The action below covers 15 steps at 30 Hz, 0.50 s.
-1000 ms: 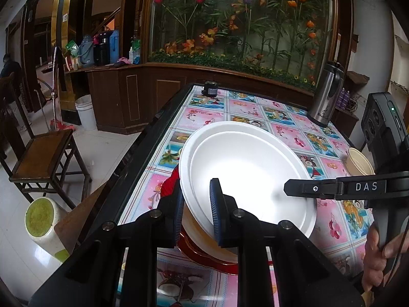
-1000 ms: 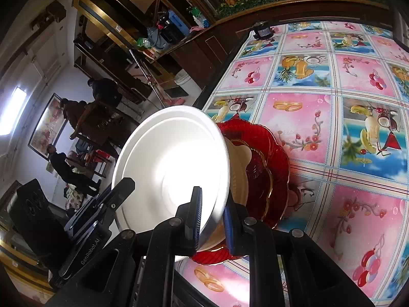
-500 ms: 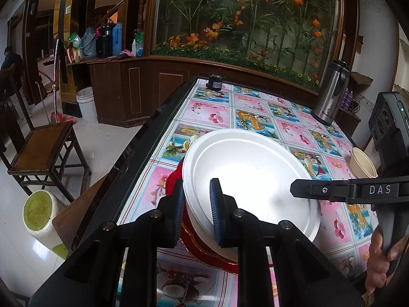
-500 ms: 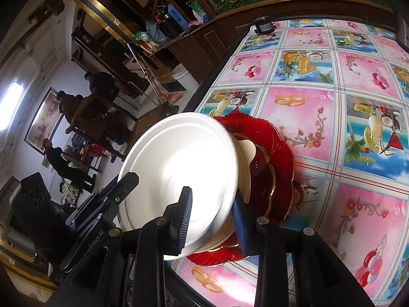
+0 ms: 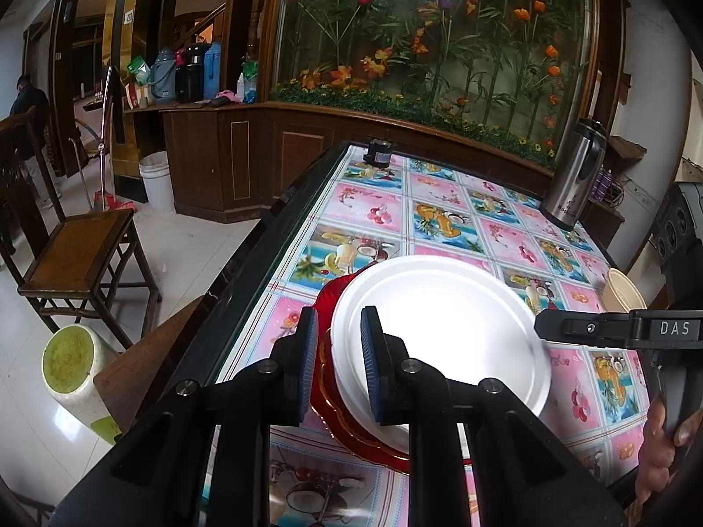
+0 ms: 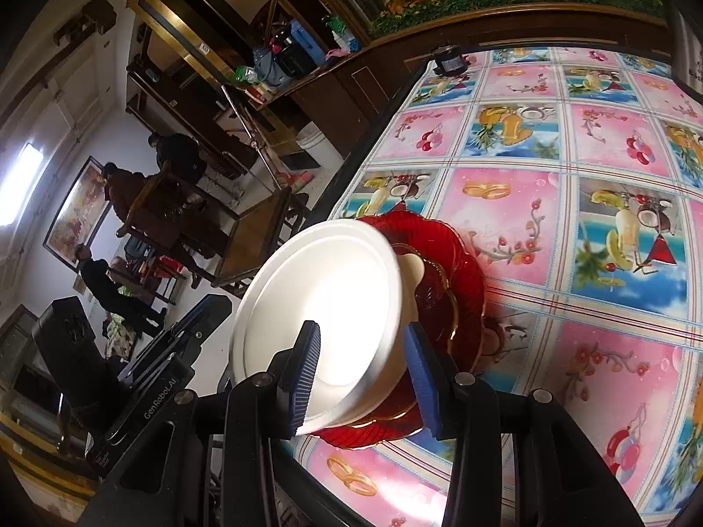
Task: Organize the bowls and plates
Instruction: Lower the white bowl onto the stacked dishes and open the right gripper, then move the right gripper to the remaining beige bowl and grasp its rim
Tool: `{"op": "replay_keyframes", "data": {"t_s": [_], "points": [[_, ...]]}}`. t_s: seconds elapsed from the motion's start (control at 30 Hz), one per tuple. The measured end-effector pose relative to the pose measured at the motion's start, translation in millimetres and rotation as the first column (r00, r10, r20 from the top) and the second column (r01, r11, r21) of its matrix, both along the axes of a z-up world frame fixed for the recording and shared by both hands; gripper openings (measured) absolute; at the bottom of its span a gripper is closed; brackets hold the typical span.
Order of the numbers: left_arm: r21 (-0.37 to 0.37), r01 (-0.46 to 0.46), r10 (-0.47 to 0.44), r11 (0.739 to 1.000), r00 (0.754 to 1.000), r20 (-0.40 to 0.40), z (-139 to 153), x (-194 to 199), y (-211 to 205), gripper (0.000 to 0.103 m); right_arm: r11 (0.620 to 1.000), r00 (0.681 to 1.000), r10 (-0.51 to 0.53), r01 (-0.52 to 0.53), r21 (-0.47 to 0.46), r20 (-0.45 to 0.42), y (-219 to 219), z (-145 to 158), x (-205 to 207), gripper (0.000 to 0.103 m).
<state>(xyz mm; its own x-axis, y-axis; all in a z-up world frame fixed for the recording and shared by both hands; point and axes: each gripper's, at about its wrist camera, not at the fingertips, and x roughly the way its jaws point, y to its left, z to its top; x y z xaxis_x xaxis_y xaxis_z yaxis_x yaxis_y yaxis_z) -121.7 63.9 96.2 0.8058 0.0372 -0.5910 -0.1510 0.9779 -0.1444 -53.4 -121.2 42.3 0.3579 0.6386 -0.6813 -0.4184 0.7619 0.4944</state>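
A: Where is the white plate (image 5: 443,329) sitting?

B: On top of a stack near the tabletop (image 5: 443,215) edge: a cream dish (image 6: 413,272) shows under it, then a smaller red plate (image 6: 439,303) with a gold rim, and a large red plate (image 6: 465,263) at the bottom. Nothing lies in the white plate.

A: And the left tool (image 5: 336,362)?

B: Its blue pads are pinching the white plate's near rim, one pad over the face, the other outside it.

A: The right tool (image 6: 362,377)?

B: Its jaws have just been opening. The plate's edge sits between them, but the pads stand clear of it on both sides.

A: Any other containers?

B: A beige cup (image 5: 621,292) stands well apart at the far right; its inside cannot be seen. A steel flask (image 5: 573,173) stands upright further back.
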Motion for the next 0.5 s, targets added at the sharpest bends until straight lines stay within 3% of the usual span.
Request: {"op": "replay_keyframes", "data": {"t_s": [0.33,0.37,0.43,0.5], "points": [[0.011,0.06,-0.06,0.998,0.998,0.023,16,-1,-26,0.019,0.994,0.995,-0.089,0.087,0.073,0.032,-53,16,0,0.042],[0.018,0.07,-0.071,0.997,0.997,0.026,18,-1,-31,0.023,0.992,0.994,-0.104,0.1,0.082,0.035,-61,16,1,0.042],[0.026,0.087,-0.088,0.996,0.996,0.034,21,-2,-40,0.047,0.986,0.99,-0.135,0.131,0.103,0.035,-79,16,3,0.042],[0.04,0.114,-0.115,0.993,0.992,0.049,26,-3,-53,0.049,0.978,0.984,-0.176,0.171,0.117,0.037,-101,14,4,0.042]]}}
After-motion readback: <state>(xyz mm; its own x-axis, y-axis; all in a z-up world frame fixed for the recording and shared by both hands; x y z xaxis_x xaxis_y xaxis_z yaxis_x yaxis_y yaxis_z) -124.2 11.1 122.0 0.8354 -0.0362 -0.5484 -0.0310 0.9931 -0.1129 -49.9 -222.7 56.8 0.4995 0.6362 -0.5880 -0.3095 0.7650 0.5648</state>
